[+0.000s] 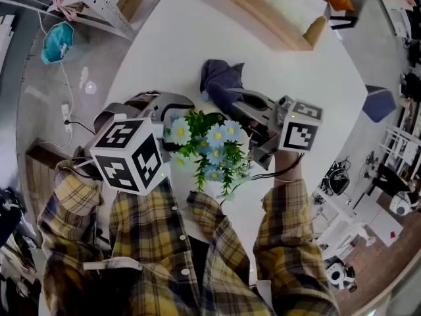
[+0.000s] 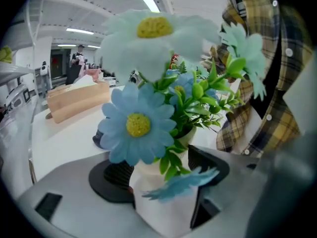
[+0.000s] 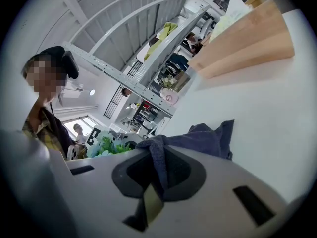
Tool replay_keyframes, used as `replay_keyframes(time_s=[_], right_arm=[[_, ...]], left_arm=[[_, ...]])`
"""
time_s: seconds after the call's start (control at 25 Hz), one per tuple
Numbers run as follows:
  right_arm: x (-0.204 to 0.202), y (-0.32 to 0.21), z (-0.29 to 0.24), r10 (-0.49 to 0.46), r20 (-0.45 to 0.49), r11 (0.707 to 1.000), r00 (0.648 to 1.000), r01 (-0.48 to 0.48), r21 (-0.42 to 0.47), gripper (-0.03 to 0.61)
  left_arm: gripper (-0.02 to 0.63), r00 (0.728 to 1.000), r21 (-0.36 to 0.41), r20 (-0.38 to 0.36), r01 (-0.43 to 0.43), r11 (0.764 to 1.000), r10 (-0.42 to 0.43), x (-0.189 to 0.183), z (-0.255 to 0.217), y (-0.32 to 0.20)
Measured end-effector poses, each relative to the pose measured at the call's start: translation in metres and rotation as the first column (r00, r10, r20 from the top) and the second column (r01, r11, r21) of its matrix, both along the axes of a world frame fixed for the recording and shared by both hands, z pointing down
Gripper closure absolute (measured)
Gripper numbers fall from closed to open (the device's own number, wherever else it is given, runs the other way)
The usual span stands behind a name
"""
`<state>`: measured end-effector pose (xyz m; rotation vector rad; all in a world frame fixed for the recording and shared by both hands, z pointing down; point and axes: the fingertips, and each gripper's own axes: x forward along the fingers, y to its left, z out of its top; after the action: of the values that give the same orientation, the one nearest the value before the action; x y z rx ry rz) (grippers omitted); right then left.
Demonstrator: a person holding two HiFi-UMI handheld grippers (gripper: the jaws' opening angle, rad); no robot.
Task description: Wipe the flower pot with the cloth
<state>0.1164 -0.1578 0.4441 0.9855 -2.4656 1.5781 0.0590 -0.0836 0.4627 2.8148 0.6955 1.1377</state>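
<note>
A white flower pot (image 2: pixel 166 209) with blue and white artificial daisies (image 1: pixel 214 143) and green leaves stands between the jaws of my left gripper (image 2: pixel 159 173). Both dark pads (image 2: pixel 113 175) press its sides. In the head view the blooms hide the pot, and the left gripper (image 1: pixel 172 119) reaches in from the left. My right gripper (image 1: pixel 231 97) is shut on a dark blue cloth (image 1: pixel 220 78), which trails onto the table beyond the flowers. In the right gripper view the cloth (image 3: pixel 198 138) is pinched in the jaws of the right gripper (image 3: pixel 153 182), with the flowers (image 3: pixel 106 145) off to the left.
All of this sits on a round white table (image 1: pixel 316 71). A light wooden box (image 1: pixel 276 12) stands at its far side. The person's plaid sleeves fill the near edge. A blue seat (image 1: pixel 378 103) is beyond the table's right rim, and cables lie on the floor at left.
</note>
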Motion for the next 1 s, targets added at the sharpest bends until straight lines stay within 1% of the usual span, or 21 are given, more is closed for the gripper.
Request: replay_keyframes(time_s=[0.16,0.24,0.32,0.4,0.48,0.56,0.6,0.68,0.72,0.84,0.92,1.0], right_arm=[[0.007,-0.008,0.000,0.092,-0.007,0.996,0.996,-0.092,0.005,0.563],[0.012,-0.010,-0.002,0.145,-0.013,0.989,0.989,-0.145,0.012,0.563],[0.016,-0.009,-0.002,0.199,-0.016,0.980,0.980,-0.199,0.018,0.563],[0.020,-0.008,-0.002,0.251,-0.019,0.968,0.968,-0.251,0.023,0.563],[0.024,-0.005,-0.002,0.295,-0.022,0.955,0.955,-0.294,0.028,0.563],[0.026,-0.004,-0.002,0.321,-0.029,0.947,0.947,-0.320,0.033,0.563],[0.027,-0.004,-0.002,0.329,-0.032,0.944,0.944,-0.328,0.035,0.563],[0.026,-0.001,-0.003,0.349,-0.023,0.937,0.937,-0.348,0.032,0.563],[0.026,0.001,-0.003,0.362,-0.013,0.932,0.932,-0.362,0.027,0.563],[0.029,0.009,-0.003,0.415,-0.005,0.910,0.910,-0.415,0.016,0.563],[0.031,0.012,-0.002,0.456,-0.014,0.890,0.890,-0.456,0.017,0.563],[0.032,0.014,-0.002,0.493,-0.027,0.870,0.870,-0.492,0.024,0.563]], left_arm=[[0.264,0.996,0.014,0.007,-0.084,0.996,0.084,0.004,0.000,-0.010],[0.264,0.994,0.012,0.012,-0.105,0.994,0.105,0.005,-0.001,-0.014],[0.264,0.994,0.004,0.016,-0.107,0.994,0.106,0.005,-0.001,-0.016],[0.264,0.997,-0.002,0.013,-0.081,0.997,0.081,0.004,0.000,-0.019],[0.264,1.000,-0.002,0.002,-0.030,1.000,0.030,0.002,-0.001,-0.020],[0.265,0.998,0.001,-0.012,0.057,0.998,-0.057,-0.002,-0.001,-0.024],[0.265,0.993,0.000,-0.018,0.113,0.994,-0.113,-0.005,-0.001,-0.026],[0.264,0.972,-0.016,-0.028,0.232,0.973,-0.232,-0.013,0.000,-0.025],[0.264,0.956,-0.031,-0.032,0.291,0.956,-0.292,-0.018,0.001,-0.023],[0.264,0.890,-0.087,-0.031,0.450,0.889,-0.454,-0.035,0.005,-0.005],[0.262,0.854,-0.118,-0.018,0.515,0.849,-0.520,-0.043,0.010,0.013],[0.253,0.822,-0.126,-0.023,0.563,0.817,-0.569,-0.046,0.012,0.030]])
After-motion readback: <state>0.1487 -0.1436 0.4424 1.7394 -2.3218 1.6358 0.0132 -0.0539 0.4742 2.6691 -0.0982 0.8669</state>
